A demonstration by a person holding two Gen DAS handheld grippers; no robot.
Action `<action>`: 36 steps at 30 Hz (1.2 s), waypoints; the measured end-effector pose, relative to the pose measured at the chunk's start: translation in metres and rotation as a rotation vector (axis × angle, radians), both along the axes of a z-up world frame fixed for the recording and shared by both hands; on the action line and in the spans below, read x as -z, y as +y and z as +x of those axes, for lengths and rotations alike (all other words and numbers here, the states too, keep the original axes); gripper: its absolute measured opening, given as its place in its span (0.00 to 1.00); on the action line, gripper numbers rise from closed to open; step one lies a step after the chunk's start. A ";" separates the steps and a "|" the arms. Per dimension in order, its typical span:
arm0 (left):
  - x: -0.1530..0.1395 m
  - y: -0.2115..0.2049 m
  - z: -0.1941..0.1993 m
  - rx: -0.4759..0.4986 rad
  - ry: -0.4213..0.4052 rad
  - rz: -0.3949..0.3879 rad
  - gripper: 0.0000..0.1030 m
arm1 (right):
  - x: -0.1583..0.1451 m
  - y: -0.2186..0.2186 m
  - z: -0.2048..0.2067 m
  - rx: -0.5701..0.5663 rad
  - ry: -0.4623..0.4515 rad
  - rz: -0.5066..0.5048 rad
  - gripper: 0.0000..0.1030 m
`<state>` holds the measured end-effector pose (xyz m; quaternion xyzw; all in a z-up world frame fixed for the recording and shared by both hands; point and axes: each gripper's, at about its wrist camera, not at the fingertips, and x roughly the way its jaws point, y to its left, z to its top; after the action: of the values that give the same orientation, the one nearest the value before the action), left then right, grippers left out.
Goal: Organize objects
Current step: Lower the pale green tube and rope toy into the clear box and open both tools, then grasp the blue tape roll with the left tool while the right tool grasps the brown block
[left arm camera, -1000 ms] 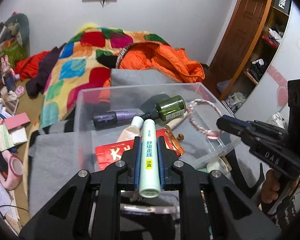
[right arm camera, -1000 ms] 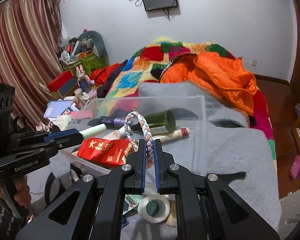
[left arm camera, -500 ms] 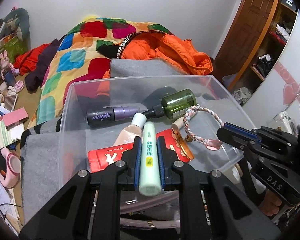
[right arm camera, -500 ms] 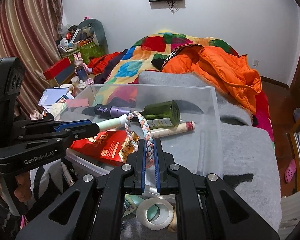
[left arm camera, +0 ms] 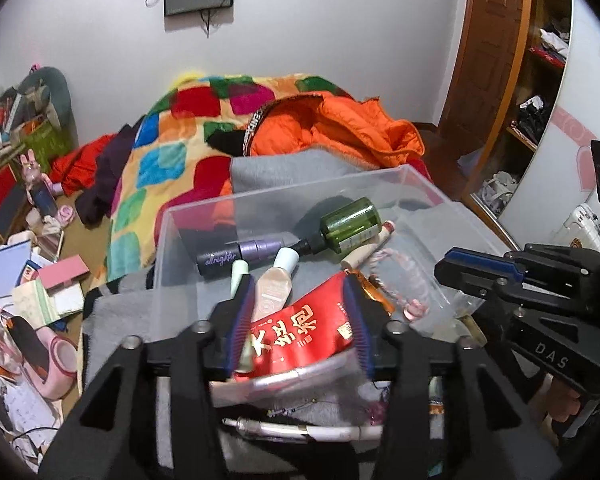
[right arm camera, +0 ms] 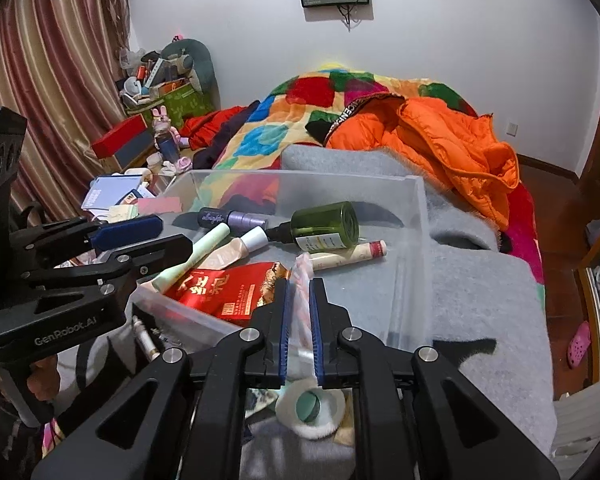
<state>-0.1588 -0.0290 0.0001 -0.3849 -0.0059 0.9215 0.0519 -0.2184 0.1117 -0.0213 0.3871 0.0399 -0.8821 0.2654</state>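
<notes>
Both wrist cameras look forward along their fingers, close above the clear bin (left arm camera: 380, 184) (right arm camera: 300, 184), sharing it and the bed (left arm camera: 172, 136) behind.
</notes>
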 end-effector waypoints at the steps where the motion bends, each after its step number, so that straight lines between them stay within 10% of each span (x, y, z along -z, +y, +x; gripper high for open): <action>1: -0.002 0.000 0.003 -0.002 0.009 -0.004 0.56 | -0.003 0.003 0.004 -0.001 0.010 0.000 0.13; 13: 0.013 -0.012 0.052 -0.019 -0.013 -0.023 0.92 | -0.014 0.045 0.043 0.044 0.062 -0.006 0.47; 25: 0.057 0.005 0.071 0.056 -0.130 -0.055 0.92 | 0.037 0.073 0.049 0.089 -0.069 0.047 0.48; 36: 0.039 0.021 0.109 0.051 -0.084 -0.013 0.92 | 0.053 0.060 0.041 0.069 -0.110 0.052 0.48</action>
<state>-0.0501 -0.0078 -0.0389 -0.4237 0.0079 0.9029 0.0725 -0.1774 0.1714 -0.0742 0.4429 0.0350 -0.8668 0.2266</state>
